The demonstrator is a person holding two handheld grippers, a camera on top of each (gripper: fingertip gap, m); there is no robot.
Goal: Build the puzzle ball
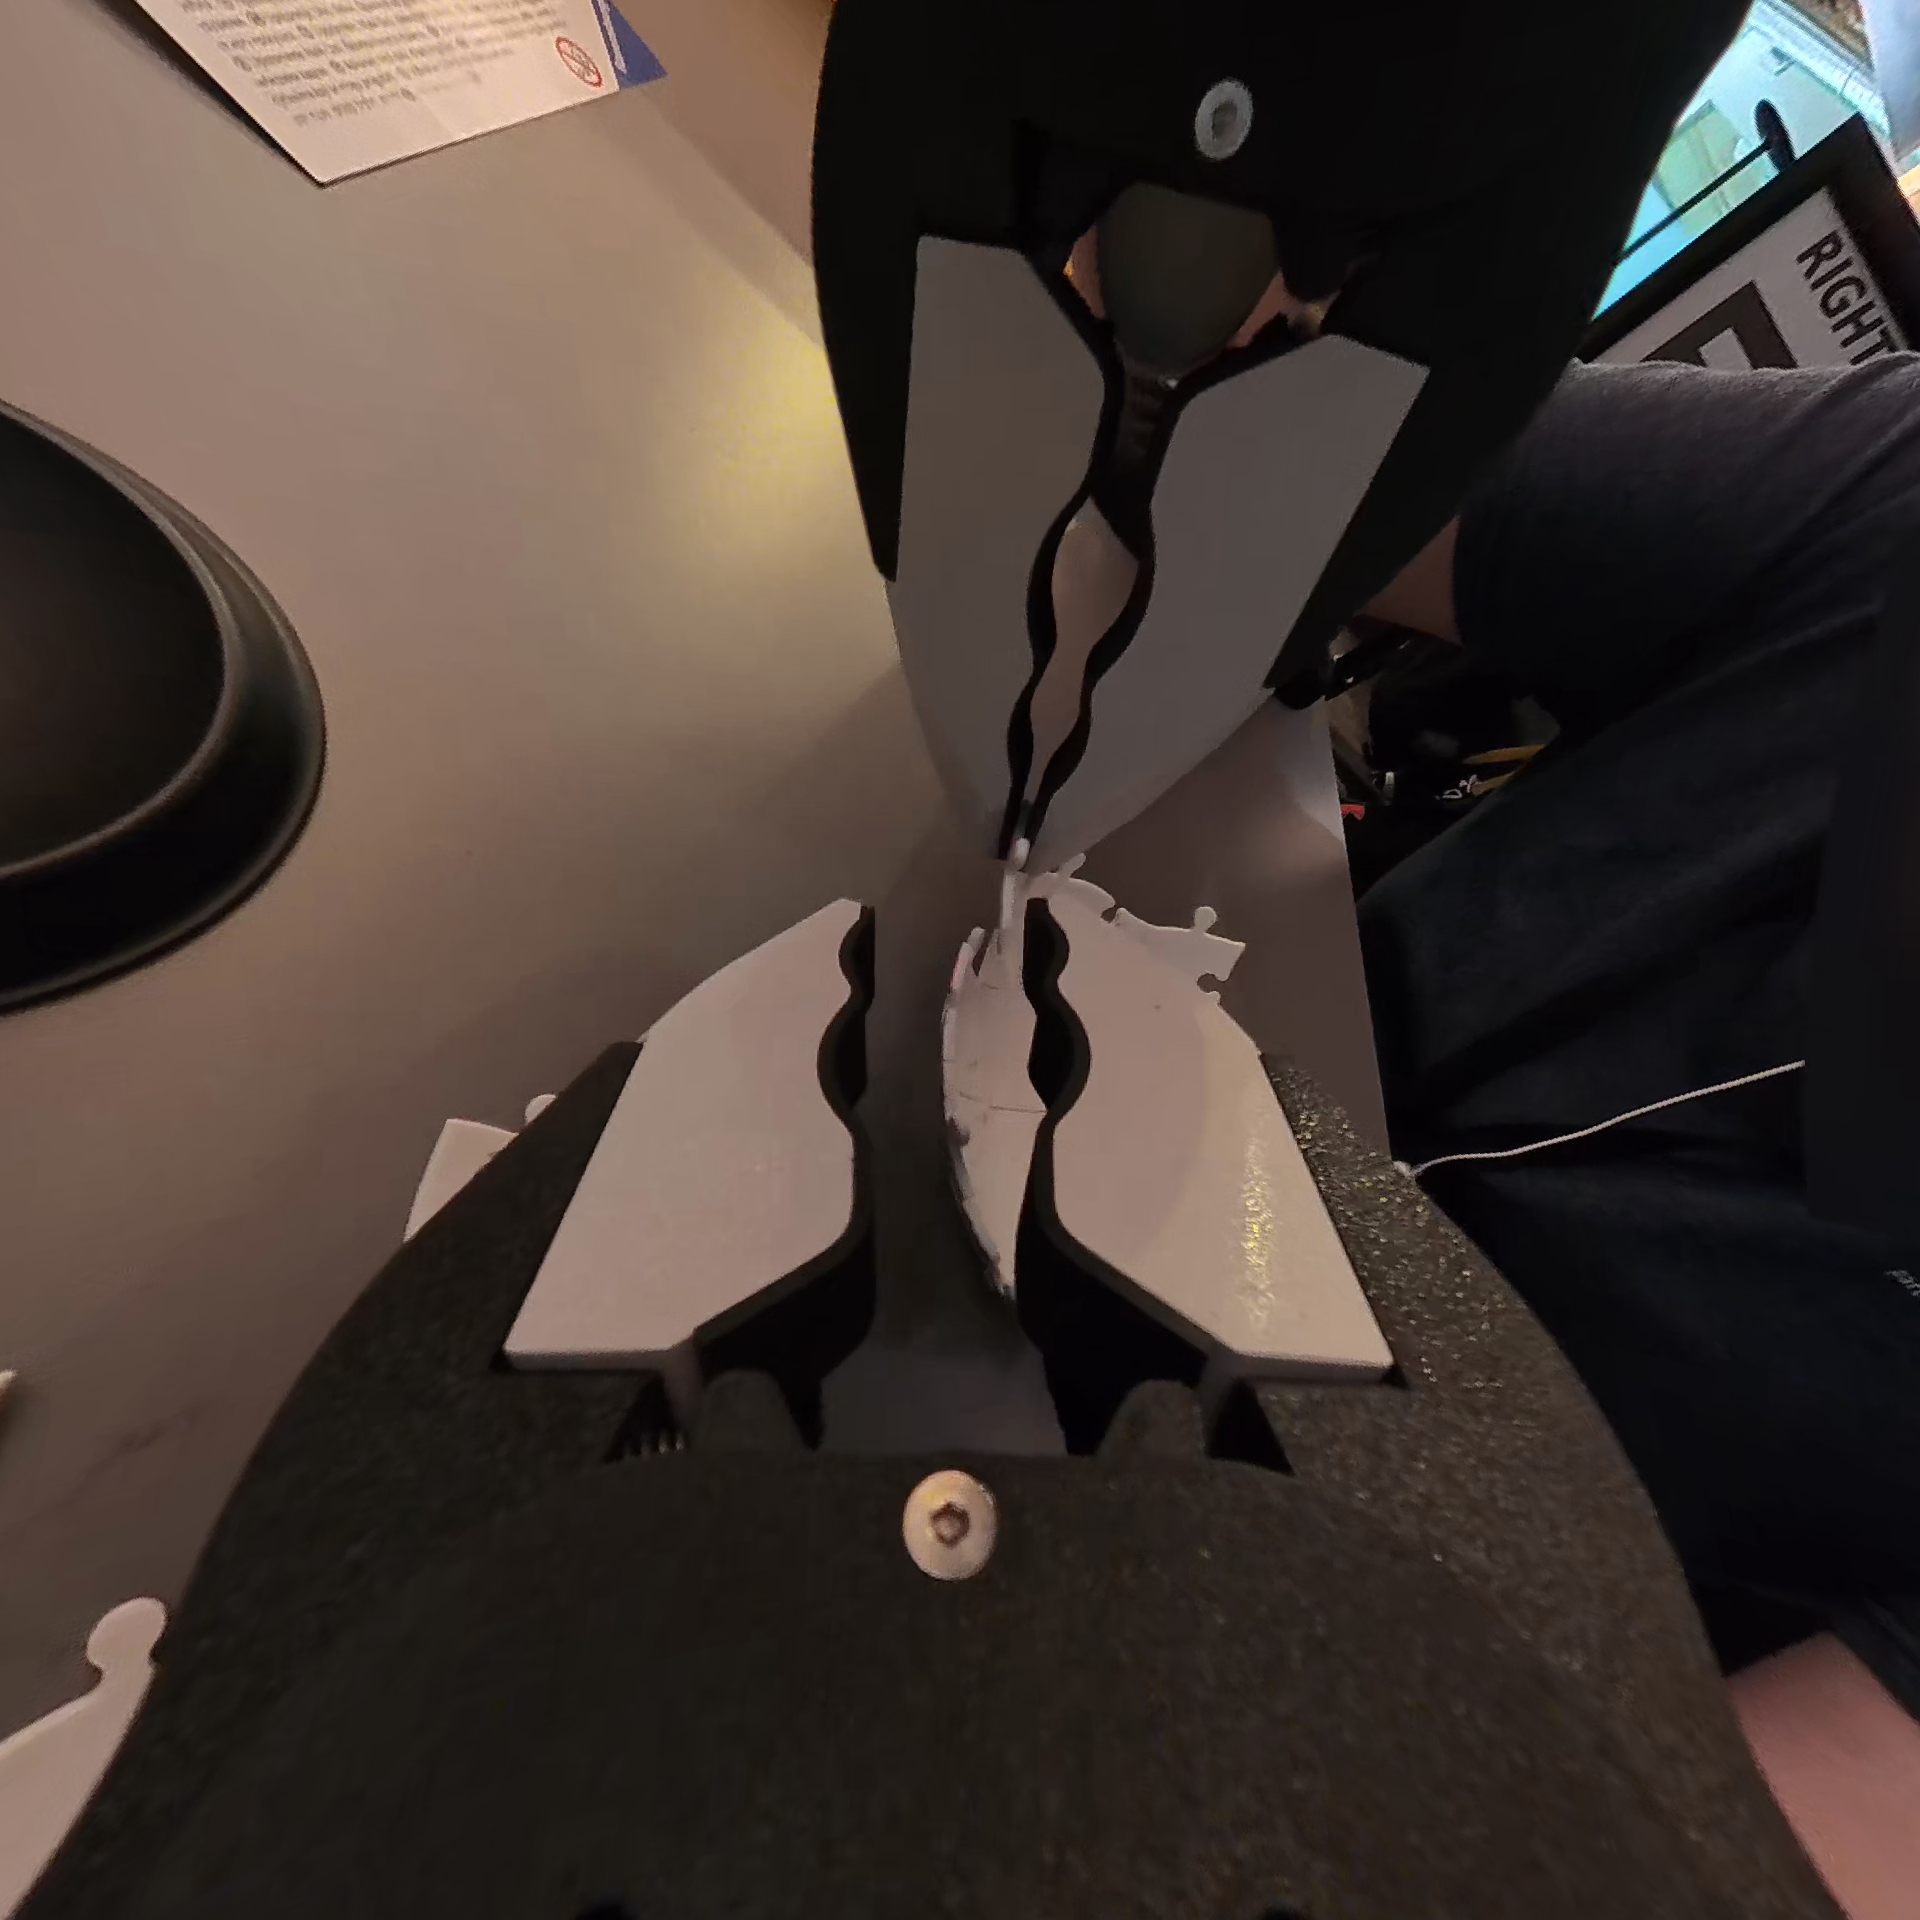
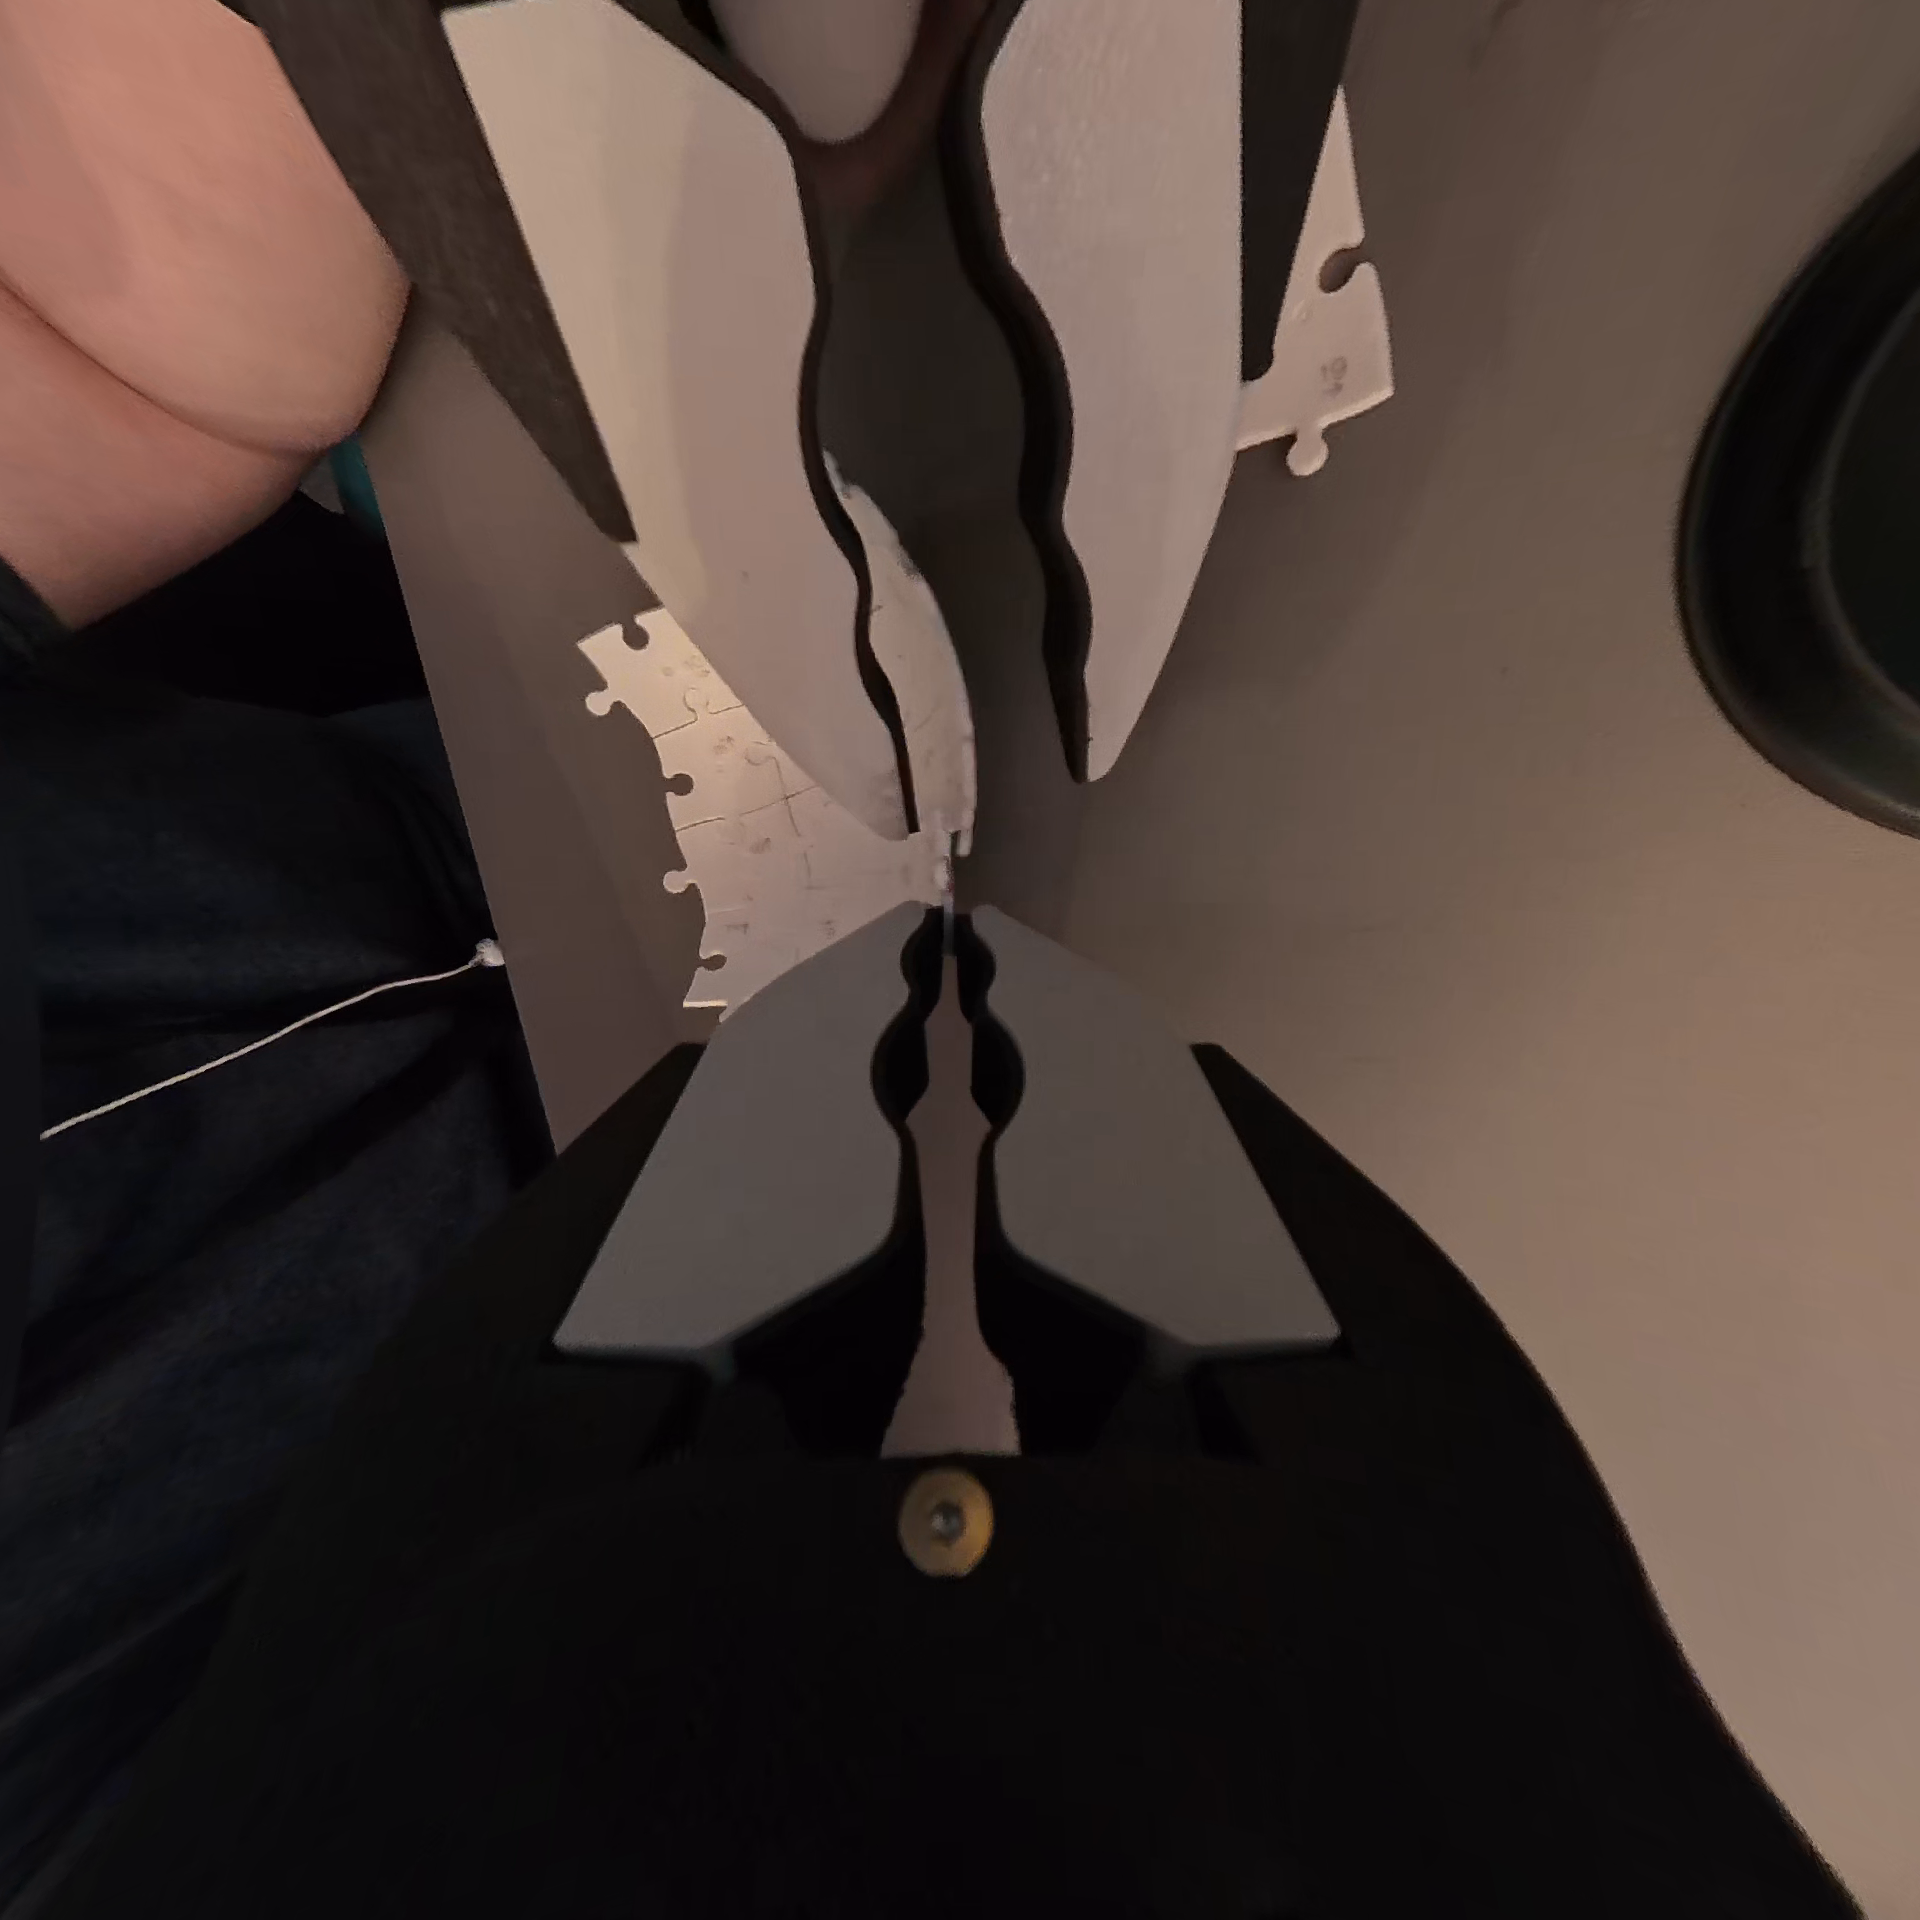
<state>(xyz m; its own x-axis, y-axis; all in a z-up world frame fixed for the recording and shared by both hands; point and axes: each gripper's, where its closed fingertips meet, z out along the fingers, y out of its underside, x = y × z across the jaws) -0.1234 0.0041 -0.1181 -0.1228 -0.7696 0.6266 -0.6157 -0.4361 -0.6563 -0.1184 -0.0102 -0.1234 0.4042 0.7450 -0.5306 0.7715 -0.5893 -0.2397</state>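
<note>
A curved white section of joined puzzle pieces [image 1: 1153, 948] lies at the table's near edge. My left gripper [image 1: 945, 920] is open; its right finger lies over the section, whose edge [image 1: 987, 1101] shows in the gap between the jaws. My right gripper [image 1: 1023, 844] comes in from opposite and is shut on a small white puzzle piece [image 2: 948, 878], held edge-on against the section's rim. In the right wrist view the section [image 2: 748, 810] sits left of my right gripper [image 2: 948, 920], with the left gripper [image 2: 992, 800] above it.
A black bowl [image 1: 156, 727] stands on the beige table [image 1: 520, 520]; it also shows in the right wrist view [image 2: 1818, 520]. Loose white pieces [image 2: 1330, 353] [image 1: 73, 1714] lie beside the left gripper. A printed sheet [image 1: 416, 73] lies farther off. A person's dark clothing [image 1: 1662, 831] borders the table edge. The tips of both grippers are at nearly the same place.
</note>
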